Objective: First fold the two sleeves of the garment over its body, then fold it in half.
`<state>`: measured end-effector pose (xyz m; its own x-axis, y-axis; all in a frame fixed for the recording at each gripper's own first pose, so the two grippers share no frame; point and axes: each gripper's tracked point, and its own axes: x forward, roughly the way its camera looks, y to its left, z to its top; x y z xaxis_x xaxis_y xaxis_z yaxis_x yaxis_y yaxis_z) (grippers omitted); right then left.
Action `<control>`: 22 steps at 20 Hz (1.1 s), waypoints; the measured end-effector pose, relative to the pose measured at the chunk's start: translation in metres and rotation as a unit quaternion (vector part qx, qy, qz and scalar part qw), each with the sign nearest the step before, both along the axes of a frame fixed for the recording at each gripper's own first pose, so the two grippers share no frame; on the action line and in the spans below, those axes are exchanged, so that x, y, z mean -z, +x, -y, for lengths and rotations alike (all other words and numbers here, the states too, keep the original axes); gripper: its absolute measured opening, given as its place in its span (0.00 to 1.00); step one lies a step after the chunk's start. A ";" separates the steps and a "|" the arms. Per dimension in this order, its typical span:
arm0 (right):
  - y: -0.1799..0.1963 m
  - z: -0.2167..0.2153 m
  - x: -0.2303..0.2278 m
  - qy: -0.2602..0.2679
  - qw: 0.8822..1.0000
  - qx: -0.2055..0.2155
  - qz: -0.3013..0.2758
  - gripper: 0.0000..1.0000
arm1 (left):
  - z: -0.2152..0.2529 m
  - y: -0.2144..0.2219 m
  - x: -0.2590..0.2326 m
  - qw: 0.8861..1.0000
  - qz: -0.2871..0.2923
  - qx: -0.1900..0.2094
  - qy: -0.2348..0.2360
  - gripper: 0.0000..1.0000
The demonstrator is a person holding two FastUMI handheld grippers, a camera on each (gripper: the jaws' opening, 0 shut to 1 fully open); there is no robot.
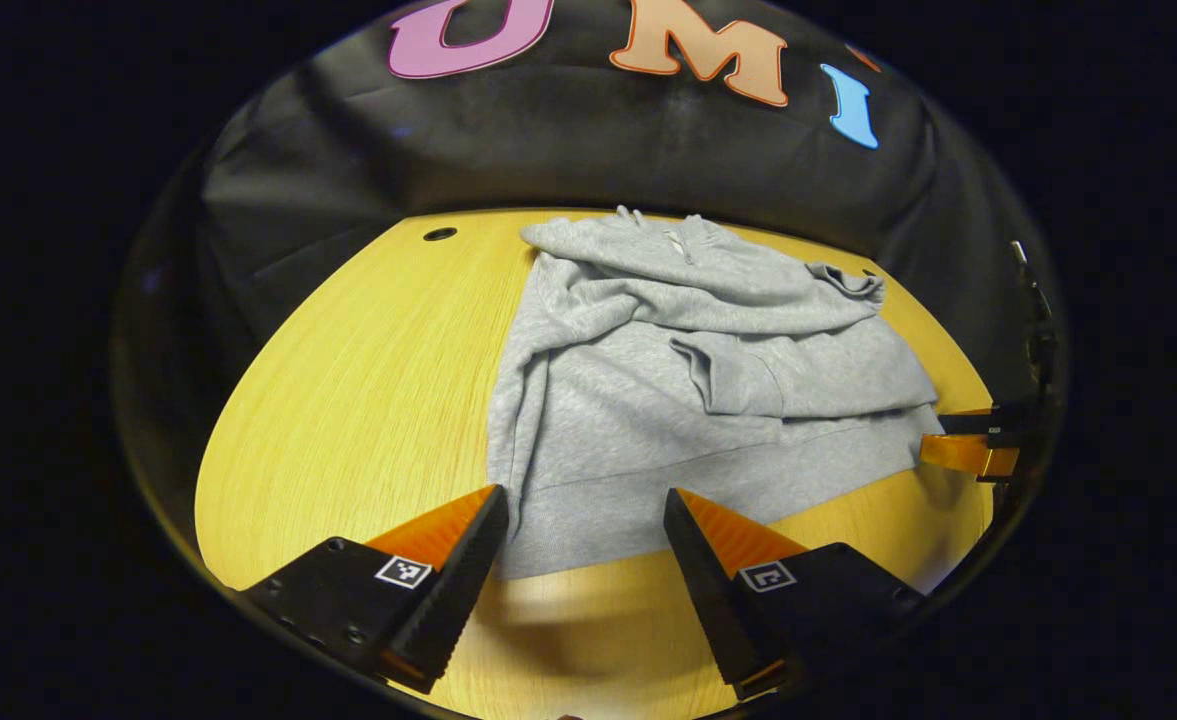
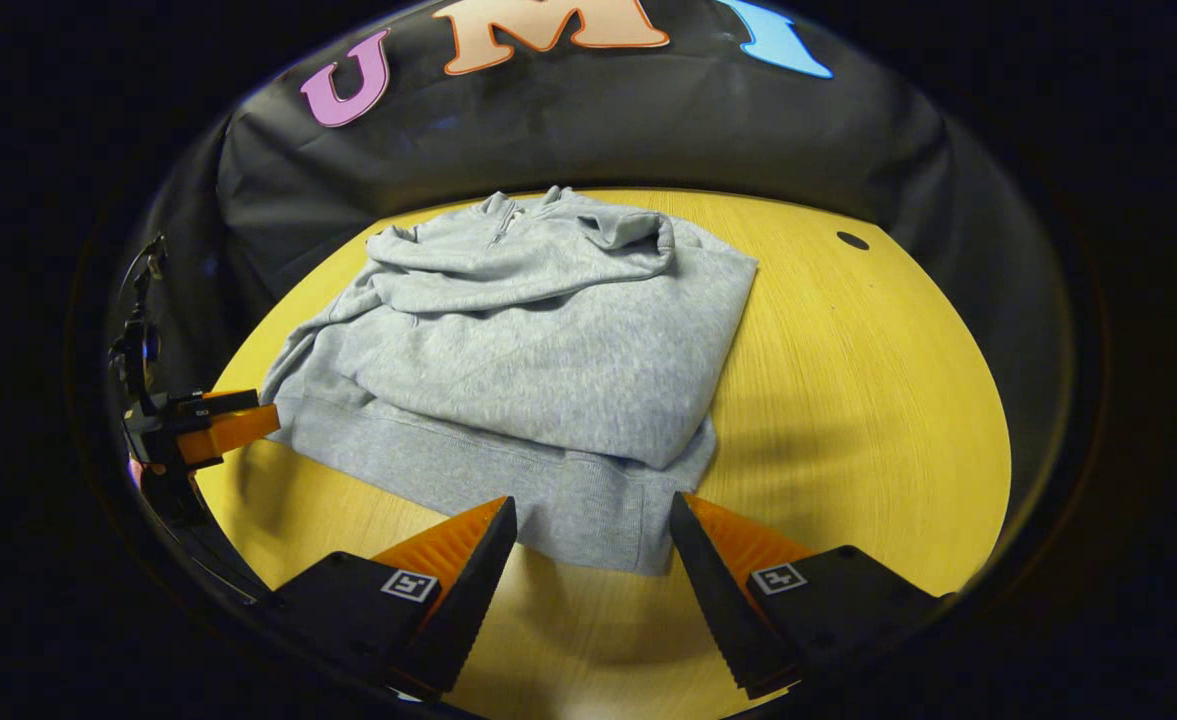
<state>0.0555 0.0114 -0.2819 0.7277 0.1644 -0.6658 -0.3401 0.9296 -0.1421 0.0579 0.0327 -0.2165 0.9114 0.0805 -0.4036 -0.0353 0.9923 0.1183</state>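
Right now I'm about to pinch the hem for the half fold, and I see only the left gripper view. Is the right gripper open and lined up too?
Observer: Yes. In the right gripper view, the right gripper is open, with its fingers either side of the hem's near right corner.
Operator: How does my gripper look from that side?
Observer: The left gripper is low over the table, fingertips right beside the hem's left end.
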 end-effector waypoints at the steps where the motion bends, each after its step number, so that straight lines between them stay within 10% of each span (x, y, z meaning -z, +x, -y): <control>1: 0.001 0.001 0.001 -0.003 1.000 0.001 0.002 0.97 | -0.001 0.001 0.003 1.000 -0.003 -0.001 0.002 0.95; 10: 0.001 0.003 0.005 -0.002 1.000 0.017 0.019 0.80 | 0.004 0.003 0.011 0.999 0.029 0.010 0.012 0.91; 12: 0.002 0.002 0.005 0.003 1.000 0.019 0.019 0.59 | 0.013 0.005 0.011 0.999 0.034 0.024 0.006 0.75; 15: 0.000 -0.003 0.006 0.016 1.000 0.024 0.012 0.24 | 0.026 0.012 0.012 0.999 0.036 0.037 0.005 0.20; 22: 0.000 -0.007 0.006 0.001 1.000 0.017 0.010 0.04 | 0.028 0.013 0.009 0.999 0.024 0.035 0.026 0.00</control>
